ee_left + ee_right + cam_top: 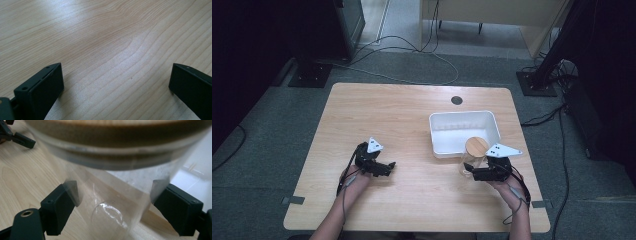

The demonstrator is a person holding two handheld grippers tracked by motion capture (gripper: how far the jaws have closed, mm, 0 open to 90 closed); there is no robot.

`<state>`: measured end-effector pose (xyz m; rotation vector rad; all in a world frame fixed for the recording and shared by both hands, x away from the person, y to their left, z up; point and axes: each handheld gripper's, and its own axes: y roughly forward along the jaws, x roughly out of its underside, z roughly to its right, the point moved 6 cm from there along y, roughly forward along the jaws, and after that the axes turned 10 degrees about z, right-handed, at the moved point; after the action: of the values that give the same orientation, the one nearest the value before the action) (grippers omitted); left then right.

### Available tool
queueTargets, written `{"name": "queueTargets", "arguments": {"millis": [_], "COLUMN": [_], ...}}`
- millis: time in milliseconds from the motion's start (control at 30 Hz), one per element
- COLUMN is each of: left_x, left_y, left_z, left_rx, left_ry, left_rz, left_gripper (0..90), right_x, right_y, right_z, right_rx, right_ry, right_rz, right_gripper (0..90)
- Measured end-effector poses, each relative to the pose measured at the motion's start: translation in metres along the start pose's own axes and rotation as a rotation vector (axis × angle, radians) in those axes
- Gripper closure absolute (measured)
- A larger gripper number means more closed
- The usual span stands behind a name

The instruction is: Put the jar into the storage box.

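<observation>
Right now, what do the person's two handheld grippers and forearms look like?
Both the left gripper and the right gripper are black, each with two flat, blocky jaws showing small screw holes. Each carries a grey three-cornered plate with dark dots on top, and a thin dark cable trails back along each forearm. The forearms are bare, with no sleeves in view.

jar lid (117, 135) blurred, cut off at top edge; jar (112, 195) base half hidden behind glare
</observation>
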<state>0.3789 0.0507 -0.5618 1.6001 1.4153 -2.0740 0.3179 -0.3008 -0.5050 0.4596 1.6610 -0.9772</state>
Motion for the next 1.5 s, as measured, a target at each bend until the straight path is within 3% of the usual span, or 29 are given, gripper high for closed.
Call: {"name": "queueTargets", "arguments": {"millis": [100, 433, 733, 767, 833, 967, 1000, 1200, 1333, 1500], "left_x": [0.000, 0.000, 0.000, 0.000, 0.000, 0.000, 0.000, 0.000, 0.000, 0.000], "left_y": [0.000, 0.000, 0.000, 0.000, 0.000, 0.000, 0.000, 0.000, 0.000, 0.000], "left_z": [0.000, 0.000, 0.000, 0.000, 0.000, 0.000, 0.000, 0.000, 0.000, 0.000], "left_rx": [0.000, 0.000, 0.000, 0.000, 0.000, 0.000, 0.000, 0.000, 0.000, 0.000], "left_ry": [0.000, 0.000, 0.000, 0.000, 0.000, 0.000, 0.000, 0.000, 0.000, 0.000], "left_rz": [0.000, 0.000, 0.000, 0.000, 0.000, 0.000, 0.000, 0.000, 0.000, 0.000], "left_gripper": [0.0, 0.0, 0.0, 0.0, 0.0, 0.0, 0.0, 0.0, 0.0, 0.0], "right_x": [-0.001, -0.001, -0.002, -0.003, -0.003, -0.005, -0.007, -0.011, -0.018, -0.025], "right_y": [0.003, 0.005, 0.003, 0.000, 0.000, -0.003, -0.005, -0.008, -0.015, -0.021], "right_z": [-0.002, -0.002, 0.001, 0.004, 0.004, 0.006, 0.008, 0.011, 0.014, 0.014], "right_rx": [-0.001, 0.012, 0.028, 0.033, 0.033, 0.070, 0.099, 0.132, 0.182, 0.203], "right_ry": [0.002, -0.008, 0.010, 0.051, 0.051, 0.056, 0.067, 0.082, 0.120, 0.129], "right_rz": [0.017, 0.049, 0.032, 0.011, 0.011, -0.019, -0.029, -0.037, -0.059, -0.045], "right_gripper": [23.8, 25.2, 25.2, 25.2, 25.3, 25.3, 25.3, 25.3, 25.3, 25.3]}}
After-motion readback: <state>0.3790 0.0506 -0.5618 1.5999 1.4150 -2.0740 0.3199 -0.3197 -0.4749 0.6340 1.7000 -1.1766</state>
